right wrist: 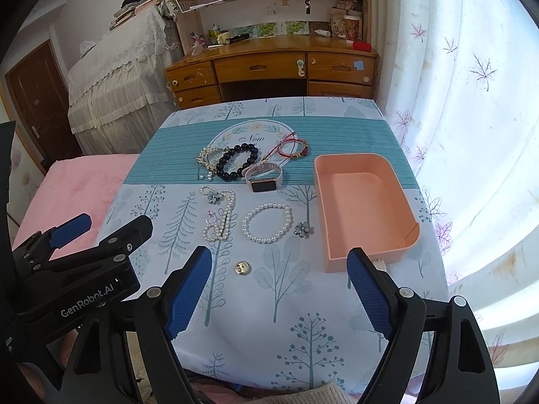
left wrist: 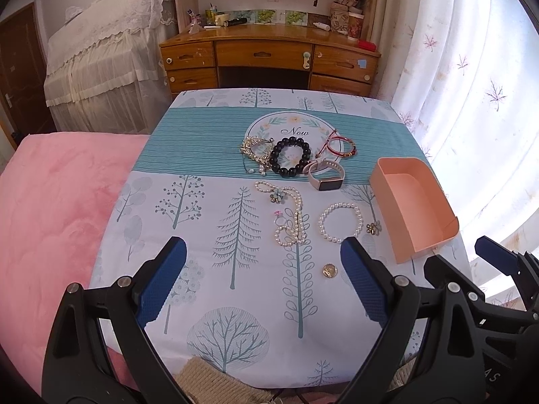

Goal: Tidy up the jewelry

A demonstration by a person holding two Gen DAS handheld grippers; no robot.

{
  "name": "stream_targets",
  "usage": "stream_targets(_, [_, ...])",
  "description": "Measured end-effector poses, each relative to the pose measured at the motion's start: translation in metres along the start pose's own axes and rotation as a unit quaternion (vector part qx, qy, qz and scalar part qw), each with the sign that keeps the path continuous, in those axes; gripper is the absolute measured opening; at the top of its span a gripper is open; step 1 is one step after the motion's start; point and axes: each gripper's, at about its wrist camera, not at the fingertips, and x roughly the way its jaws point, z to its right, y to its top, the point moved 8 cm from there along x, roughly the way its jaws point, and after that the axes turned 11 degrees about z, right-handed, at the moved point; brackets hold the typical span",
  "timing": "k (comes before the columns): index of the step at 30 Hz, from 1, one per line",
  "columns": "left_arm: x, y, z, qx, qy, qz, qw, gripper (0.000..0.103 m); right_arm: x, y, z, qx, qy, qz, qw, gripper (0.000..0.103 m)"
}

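Jewelry lies on a tree-print cloth: a pearl bracelet (left wrist: 341, 222) (right wrist: 267, 223), a pearl necklace with a flower (left wrist: 290, 213) (right wrist: 220, 213), a black bead bracelet (left wrist: 291, 155) (right wrist: 236, 162), a pink watch (left wrist: 326, 175) (right wrist: 263, 176), a red cord bracelet (left wrist: 340, 146) (right wrist: 293, 148), a gold piece (left wrist: 256, 149) (right wrist: 207, 160), a flower brooch (left wrist: 374, 227) (right wrist: 302, 229) and a gold button (left wrist: 329, 271) (right wrist: 242, 267). An empty peach tray (left wrist: 404, 215) (right wrist: 401, 202) stands at the right. My left gripper (left wrist: 262, 269) (right wrist: 104, 225) and right gripper (right wrist: 279, 272) (left wrist: 465, 256) are open, empty, near the front edge.
A pink blanket (left wrist: 50, 202) lies left of the table. A wooden desk (left wrist: 269, 54) stands behind it, a lace-covered piece (left wrist: 101, 60) at the back left, and a white curtain (left wrist: 471, 101) along the right.
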Motion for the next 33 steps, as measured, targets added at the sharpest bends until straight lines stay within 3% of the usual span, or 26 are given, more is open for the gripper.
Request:
stream_targets(19, [0.009,-0.005,-0.023,-0.034,-0.004,-0.018,0.9993,0.092,0.016,-0.007,-0.019,-0.023,0.014,-0.019,0.999,0.082])
stream_targets(22, [0.017,-0.001,-0.038,-0.048,-0.001,-0.013,0.9988,0.092,0.026,-0.008,-0.024,-0.034,0.018,-0.029,0.999,0.074])
stream_targets(26, [0.034,0.001,-0.069,-0.037,0.032,-0.012,0.9987,0.092,0.051,-0.01,-0.03,-0.042,0.031,-0.056,0.997,0.064])
stream_targets(29, [0.051,-0.007,-0.091,-0.045,0.039,-0.041,0.9974,0.092,0.076,-0.013,-0.034,-0.036,0.053,-0.086,0.994,0.057])
stream_targets(31, [0.063,-0.013,-0.102,-0.062,0.03,-0.068,0.9953,0.09,0.093,-0.013,-0.038,-0.033,0.069,-0.105,0.991,0.048])
stream_targets(33, [0.076,-0.019,-0.11,-0.075,0.016,-0.094,0.9926,0.087,0.113,-0.012,-0.041,-0.036,0.079,-0.121,0.989,0.047])
